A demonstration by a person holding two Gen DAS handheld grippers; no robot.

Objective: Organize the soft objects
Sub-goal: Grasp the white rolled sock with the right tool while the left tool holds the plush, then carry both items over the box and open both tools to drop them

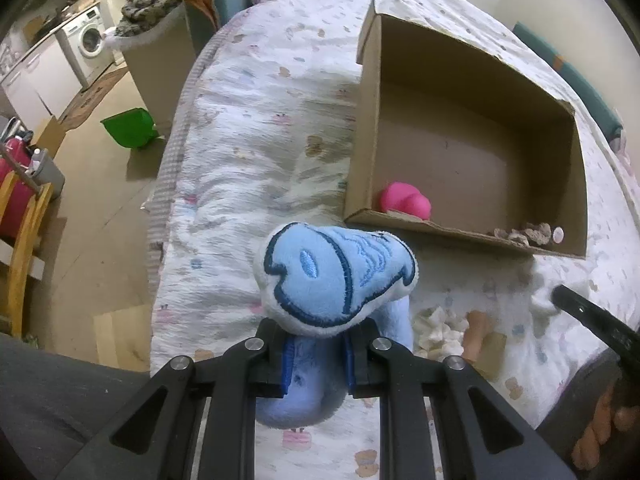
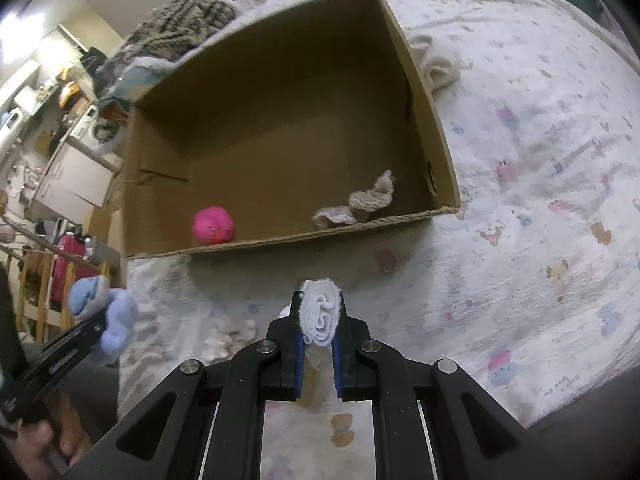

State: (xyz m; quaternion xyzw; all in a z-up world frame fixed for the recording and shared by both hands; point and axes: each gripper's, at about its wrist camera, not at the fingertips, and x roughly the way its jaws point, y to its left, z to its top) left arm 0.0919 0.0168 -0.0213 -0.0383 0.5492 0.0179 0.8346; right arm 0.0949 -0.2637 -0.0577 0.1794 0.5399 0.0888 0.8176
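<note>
Right now the left gripper [image 1: 316, 354] clamps a blue plush [image 1: 334, 274] above the bedspread [image 1: 248, 168], just short of the box [image 1: 400, 226] (a pink ball [image 1: 404, 202] inside); the right gripper [image 2: 319, 338] pinches a white cloth [image 2: 321, 318].

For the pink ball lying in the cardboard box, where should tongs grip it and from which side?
Probably straight down from above, across the middle of the pink ball. It sits close against the near wall of the cardboard box, so a sideways approach is blocked; the box's open top leaves its rounded upper surface exposed.
</note>
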